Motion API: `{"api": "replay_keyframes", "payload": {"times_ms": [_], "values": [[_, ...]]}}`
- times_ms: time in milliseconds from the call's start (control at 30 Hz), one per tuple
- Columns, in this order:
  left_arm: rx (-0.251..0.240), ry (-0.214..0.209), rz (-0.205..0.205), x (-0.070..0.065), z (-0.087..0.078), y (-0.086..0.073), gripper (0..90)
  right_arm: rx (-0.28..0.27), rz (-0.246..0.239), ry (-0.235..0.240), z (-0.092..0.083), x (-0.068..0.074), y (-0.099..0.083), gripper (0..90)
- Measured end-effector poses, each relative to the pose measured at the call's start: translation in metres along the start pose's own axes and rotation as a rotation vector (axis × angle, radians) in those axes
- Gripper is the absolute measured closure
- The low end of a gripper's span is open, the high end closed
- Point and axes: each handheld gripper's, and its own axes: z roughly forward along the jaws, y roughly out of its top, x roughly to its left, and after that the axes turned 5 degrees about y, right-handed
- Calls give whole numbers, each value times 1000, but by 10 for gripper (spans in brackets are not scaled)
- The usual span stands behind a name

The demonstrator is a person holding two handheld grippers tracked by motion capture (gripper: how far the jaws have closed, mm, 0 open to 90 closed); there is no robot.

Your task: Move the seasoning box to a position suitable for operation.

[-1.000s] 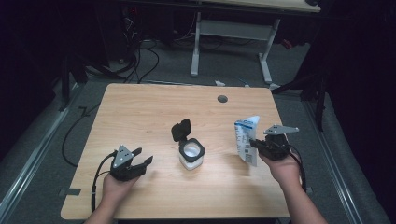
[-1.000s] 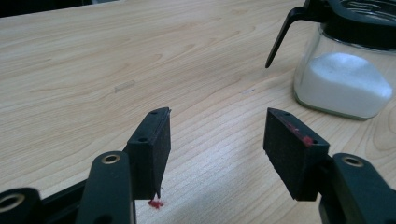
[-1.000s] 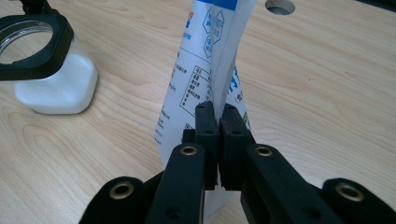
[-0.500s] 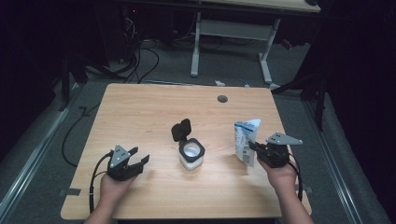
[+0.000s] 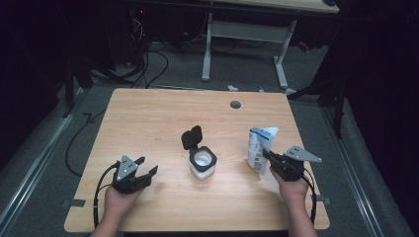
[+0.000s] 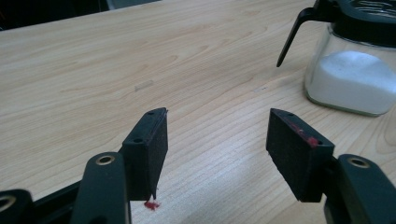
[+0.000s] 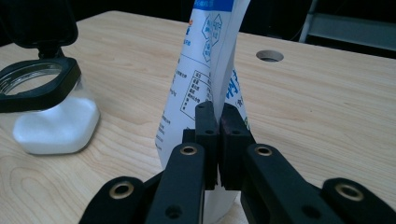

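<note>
Wooden counter (image 5: 148, 118): your right hand-held gripper (image 5: 267, 155) pinches the pouch (image 5: 259, 148) upright right of the open jar (image 5: 202, 163); your left hand-held gripper (image 5: 146, 167), left of the jar, has just spread, empty. Next, likely pour.

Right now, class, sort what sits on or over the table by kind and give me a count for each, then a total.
Glass jars with hinged black lid: 1
Blue and white pouches: 1
Hand-held claws: 2, left claw and right claw
Total: 4
</note>
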Motion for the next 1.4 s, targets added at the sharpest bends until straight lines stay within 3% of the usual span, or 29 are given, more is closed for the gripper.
{"api": "replay_keyframes", "payload": {"times_ms": [133,200,433,600,833,900,1067,1167,1400], "values": [[-7,25,28,-3,-4,0,393,-31,6,-6,-1,-2,-5,882],[-4,40,40,-4,-5,-1,397,-23,-17,-21,-1,-1,-5,883],[6,35,13,-2,-8,-5,398,-43,-20,-38,-5,-5,-4,883],[-8,19,-21,-3,-6,3,397,-46,-10,-45,-4,-7,-5,883],[19,2,-25,-13,5,6,398,-40,-11,-47,-1,-7,-6,882],[13,14,-5,-15,3,5,401,-44,-8,-48,0,-8,-6,882],[11,30,-21,-8,-6,-3,403,-43,-13,-55,4,-11,-9,881],[12,6,-71,-3,-11,-6,403,-51,6,-54,5,-15,-11,881],[9,9,-61,0,-16,-9,402,-64,-1,-65,4,-14,-15,862]]}}
